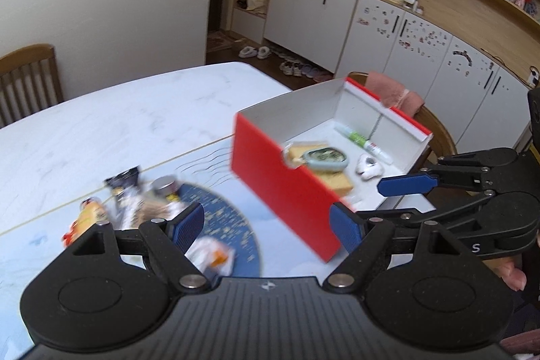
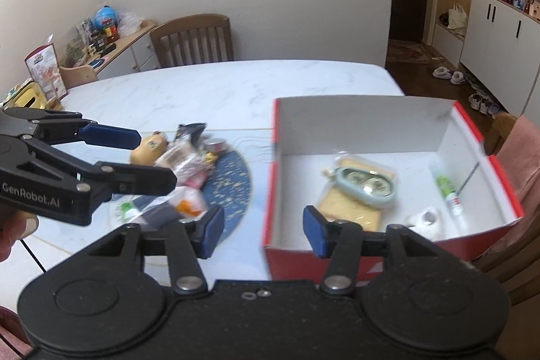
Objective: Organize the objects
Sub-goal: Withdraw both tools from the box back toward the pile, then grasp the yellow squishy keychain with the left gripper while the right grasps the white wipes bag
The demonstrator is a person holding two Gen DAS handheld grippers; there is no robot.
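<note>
Left claw (image 1: 268, 226): nearest my lens, black linkage arms with ribbed blue pads, jaws standing wide with nothing between them, hanging above the blue mat and the near corner of the box.
Right claw (image 2: 263, 230): same black-and-blue build, jaws parted and empty, poised over the near wall of the box; seen from the left camera it reaches in from the right edge.
Box (image 2: 371, 110): red cardboard outside, plain white inside, rectangular and open-topped, sitting at the right of the table.
Already sorted: a wrapped slice of bread (image 2: 351, 211) with a pale blue oval case (image 2: 368, 188) lying on it, a slim white-and-green tube (image 2: 447, 191) along the right wall, and a small white glossy object (image 2: 423, 220) at the near right corner, too blurred for me to name.
Still to sort: a loose heap (image 2: 182, 164) left of the box, on and around the round blue speckled mat (image 2: 233, 188) — crinkly plastic packets, a dark sachet, a small metal-lidded tin, a yellow-tan rounded piece and an orange-and-white wrapper, all soft with motion blur.
Table (image 2: 216, 90): white marble-look top, smooth and faintly veined, its far half bare.
Progress: by my reckoning under halfway, four things boxed and a larger pile waiting.
Next, as I judge: one claw goes left to the heap for another packet.
</note>
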